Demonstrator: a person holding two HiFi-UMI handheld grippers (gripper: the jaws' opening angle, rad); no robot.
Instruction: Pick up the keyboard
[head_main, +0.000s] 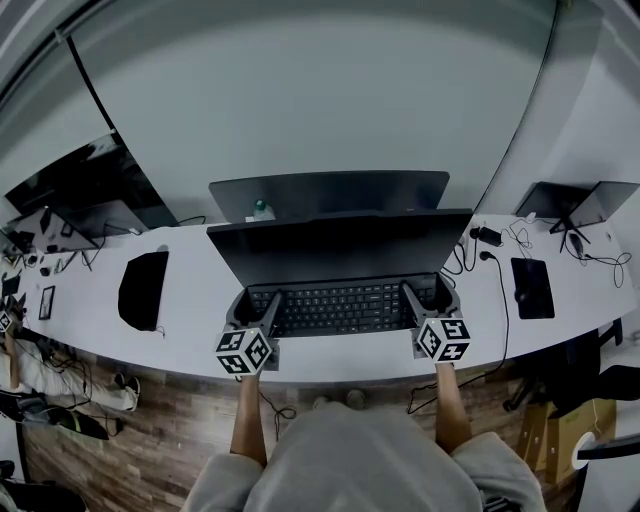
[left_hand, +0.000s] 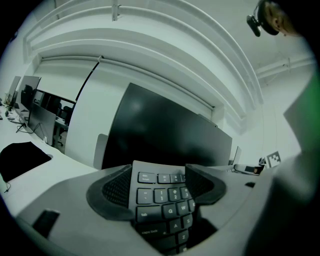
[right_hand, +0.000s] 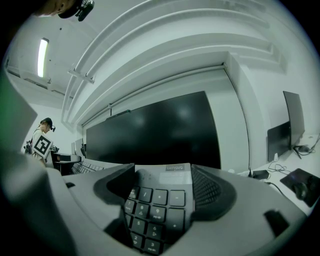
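Note:
A black keyboard (head_main: 345, 305) lies crosswise in front of a big dark monitor (head_main: 340, 245) on the white desk (head_main: 190, 335). My left gripper (head_main: 258, 305) has its jaws round the keyboard's left end, with the pads against its front and back edges. In the left gripper view the keyboard (left_hand: 165, 200) fills the gap of that gripper (left_hand: 160, 182). My right gripper (head_main: 430, 300) holds the right end the same way, and the number pad (right_hand: 160, 205) sits between its (right_hand: 162, 187) pads. Whether the keyboard is off the desk I cannot tell.
A black mouse pad (head_main: 143, 290) lies left of the keyboard. Another pad with a mouse (head_main: 532, 287) lies to the right, with cables (head_main: 490, 250) beside it. More screens (head_main: 80, 195) stand far left and a laptop (head_main: 580, 205) far right. The desk's front edge runs just under my grippers.

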